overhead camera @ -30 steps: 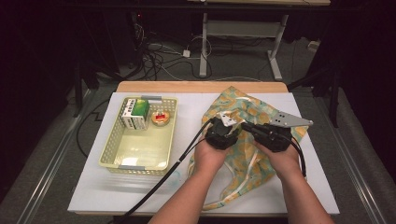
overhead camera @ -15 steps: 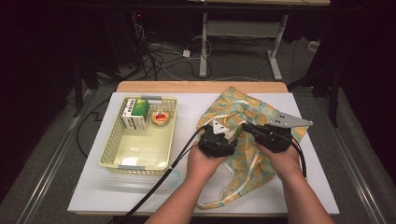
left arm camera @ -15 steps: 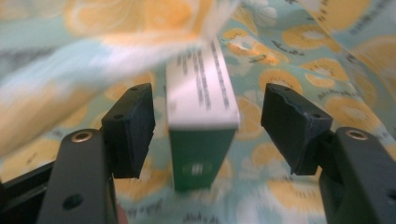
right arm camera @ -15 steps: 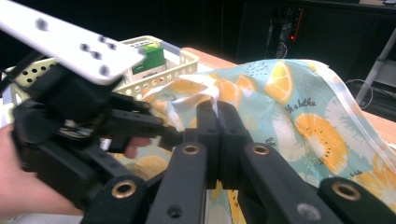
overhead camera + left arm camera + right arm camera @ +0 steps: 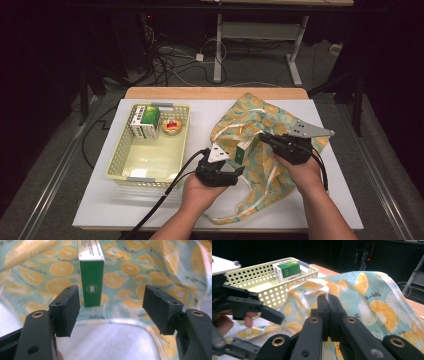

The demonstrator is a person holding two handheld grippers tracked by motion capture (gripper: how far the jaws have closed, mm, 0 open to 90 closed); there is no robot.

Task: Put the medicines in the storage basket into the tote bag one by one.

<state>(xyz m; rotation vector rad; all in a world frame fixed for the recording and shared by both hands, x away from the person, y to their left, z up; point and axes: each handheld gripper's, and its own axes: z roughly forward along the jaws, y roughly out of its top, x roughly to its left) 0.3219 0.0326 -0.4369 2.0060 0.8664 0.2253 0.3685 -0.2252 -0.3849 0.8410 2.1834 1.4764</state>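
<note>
Left gripper (image 5: 235, 171): nearest the person, low over the desk at the bag's open mouth; its fingers (image 5: 65, 305) have just been opening and stand released, nothing pressed between them.
Small green-and-white cardboard carton (image 5: 91, 272): stands upright just beyond the left fingers, on the bag's fabric at the opening, clear of both pads; in the high view it shows at (image 5: 245, 149).
Carton handling: judged light, rigid and smooth-sided; crushable under hard squeeze. Take hold across the two narrow green faces, mid-height, with moderate force.
Soft fabric bag, pale blue-green with orange-slice print (image 5: 260, 120): lies crumpled on the white desk (image 5: 320, 200), right of centre.
Bag handling: limp, thin, no shape of its own; the mouth will collapse unless lifted by its hemmed rim.
Right gripper (image 5: 263, 138): fingers clenched on a fold of the bag's rim (image 5: 325, 291), holding the mouth raised.
Pale yellow perforated plastic basket (image 5: 131, 170): farther left, well apart from the bag; holds a like green-and-white carton (image 5: 145, 121) and a small round red-and-white item (image 5: 172, 127) at its far end.
</note>
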